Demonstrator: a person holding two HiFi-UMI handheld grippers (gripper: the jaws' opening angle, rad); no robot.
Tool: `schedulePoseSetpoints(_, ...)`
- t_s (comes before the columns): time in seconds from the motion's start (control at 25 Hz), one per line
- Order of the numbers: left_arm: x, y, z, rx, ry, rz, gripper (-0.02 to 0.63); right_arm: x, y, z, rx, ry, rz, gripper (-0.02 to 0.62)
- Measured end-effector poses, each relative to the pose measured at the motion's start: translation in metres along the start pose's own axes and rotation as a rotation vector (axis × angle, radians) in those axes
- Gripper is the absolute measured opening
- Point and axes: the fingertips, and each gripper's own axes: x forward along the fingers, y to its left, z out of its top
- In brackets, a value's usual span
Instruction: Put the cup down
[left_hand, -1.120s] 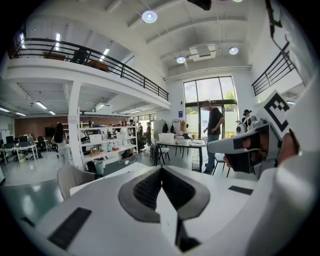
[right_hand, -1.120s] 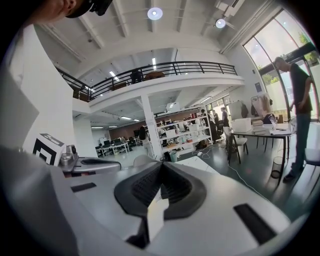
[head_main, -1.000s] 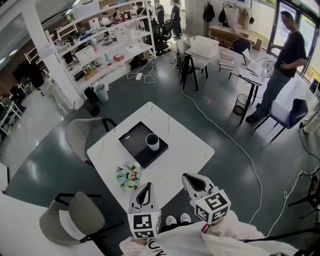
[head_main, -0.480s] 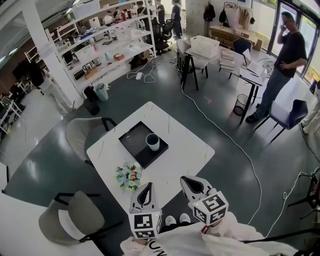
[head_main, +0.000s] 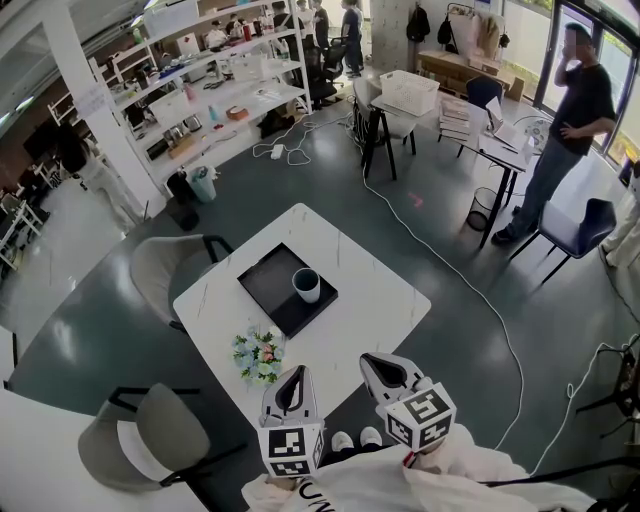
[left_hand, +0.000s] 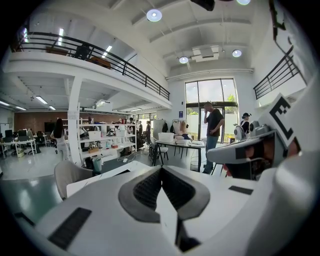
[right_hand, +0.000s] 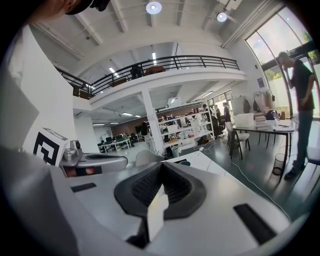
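A white cup with a dark inside (head_main: 306, 285) stands upright on the near right part of a black tray (head_main: 268, 281), in the middle of the white square table (head_main: 360, 300). Both grippers hang at the table's near edge, well short of the cup, pointing toward it. My left gripper (head_main: 293, 373) (left_hand: 161, 169) has its dark pads (left_hand: 145, 187) meeting, with nothing between them. My right gripper (head_main: 381, 363) (right_hand: 161, 165) is likewise shut and empty, its pads (right_hand: 176, 186) pressed together. Neither gripper touches the cup or the tray.
A small bunch of flowers (head_main: 258, 355) sits on the table's near left corner, just ahead of the left gripper. Grey chairs stand at the table's left (head_main: 163, 268) and near left (head_main: 140, 437). A cable (head_main: 440, 262) crosses the floor to the right. A person (head_main: 570, 120) stands far right.
The grippers and the cup stay where they were. The standing person at the far right has raised a hand to the head.
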Motion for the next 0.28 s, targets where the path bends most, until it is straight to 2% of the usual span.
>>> schedulePoseSetpoints(0.28,0.007,0.010,-0.004,-0.006,0.005,0.000,0.008,0.012,-0.002,-0.002,0.003,0.007,-0.006,0.006)
